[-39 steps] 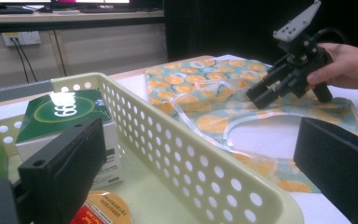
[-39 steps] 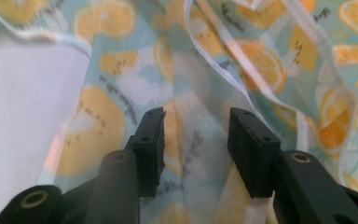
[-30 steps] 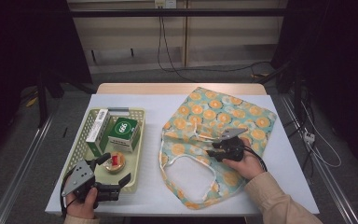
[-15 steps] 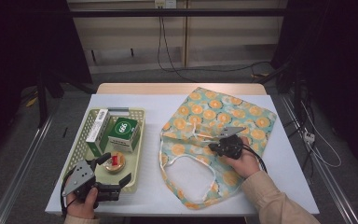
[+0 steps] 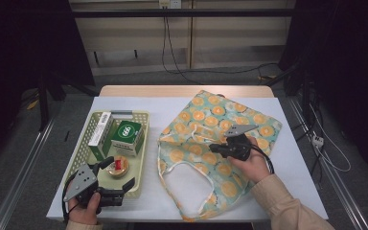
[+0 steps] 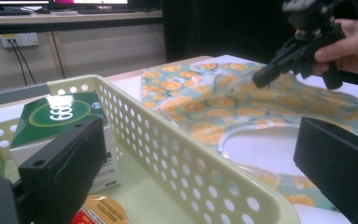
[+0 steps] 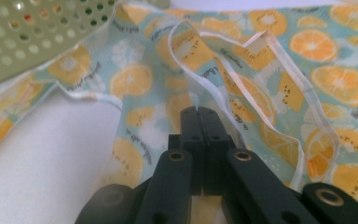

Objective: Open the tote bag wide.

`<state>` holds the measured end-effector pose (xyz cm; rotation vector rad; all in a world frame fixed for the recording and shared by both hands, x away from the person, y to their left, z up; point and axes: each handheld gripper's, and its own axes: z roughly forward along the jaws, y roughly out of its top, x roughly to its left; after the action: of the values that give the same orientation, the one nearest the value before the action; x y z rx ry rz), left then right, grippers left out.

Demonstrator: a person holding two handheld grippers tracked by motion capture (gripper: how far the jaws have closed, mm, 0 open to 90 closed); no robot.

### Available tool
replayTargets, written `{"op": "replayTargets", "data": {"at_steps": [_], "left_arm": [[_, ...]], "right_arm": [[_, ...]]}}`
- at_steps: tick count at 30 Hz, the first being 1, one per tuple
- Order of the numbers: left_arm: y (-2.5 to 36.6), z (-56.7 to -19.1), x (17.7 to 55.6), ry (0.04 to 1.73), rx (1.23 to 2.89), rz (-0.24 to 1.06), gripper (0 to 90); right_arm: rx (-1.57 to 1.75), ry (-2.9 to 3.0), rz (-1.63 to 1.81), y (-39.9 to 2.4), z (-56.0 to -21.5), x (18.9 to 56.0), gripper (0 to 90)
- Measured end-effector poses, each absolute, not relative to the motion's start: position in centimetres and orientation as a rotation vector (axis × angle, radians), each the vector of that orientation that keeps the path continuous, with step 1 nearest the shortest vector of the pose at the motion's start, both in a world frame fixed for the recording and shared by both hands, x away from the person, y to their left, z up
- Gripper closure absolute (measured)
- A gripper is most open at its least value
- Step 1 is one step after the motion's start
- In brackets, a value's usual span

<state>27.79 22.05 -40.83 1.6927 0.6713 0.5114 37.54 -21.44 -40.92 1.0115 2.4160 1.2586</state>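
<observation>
Bare bench (image 5: pixel 297 163) lies open right of the fruit-print bag (image 5: pixel 211 143) and along the far edge. On the left, the basket (image 5: pixel 84 148) walls in its boxes (image 5: pixel 124 136); a narrow strip separates basket and bag.

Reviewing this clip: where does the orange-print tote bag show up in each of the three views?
High view: the tote bag lies flat right of centre, beside the basket.
Left gripper view: the bag spreads across the middle, beyond the basket's perforated wall.
Right gripper view: the bag covers most of the picture, a fold pinched in the right claw.
Shared landmark: the basket, top left in the right gripper view.
</observation>
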Motion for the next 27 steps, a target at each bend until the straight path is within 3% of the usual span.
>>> {"op": "replayTargets", "data": {"at_steps": [6,15,27], "left_arm": [[22.0,-40.9,27.8,0.676,1.687,0.506,2.2],[22.3,-40.9,27.8,0.682,1.685,0.507,2.2],[22.1,-40.9,27.8,0.673,1.692,0.507,2.2]], "right_arm": [[1.081,2.327,1.236,-23.2,-40.8,39.9,90.0],[1.163,2.307,1.119,-24.9,-43.6,42.3,88.3],[1.115,2.355,1.029,-23.6,-45.0,41.6,70.8]]}}
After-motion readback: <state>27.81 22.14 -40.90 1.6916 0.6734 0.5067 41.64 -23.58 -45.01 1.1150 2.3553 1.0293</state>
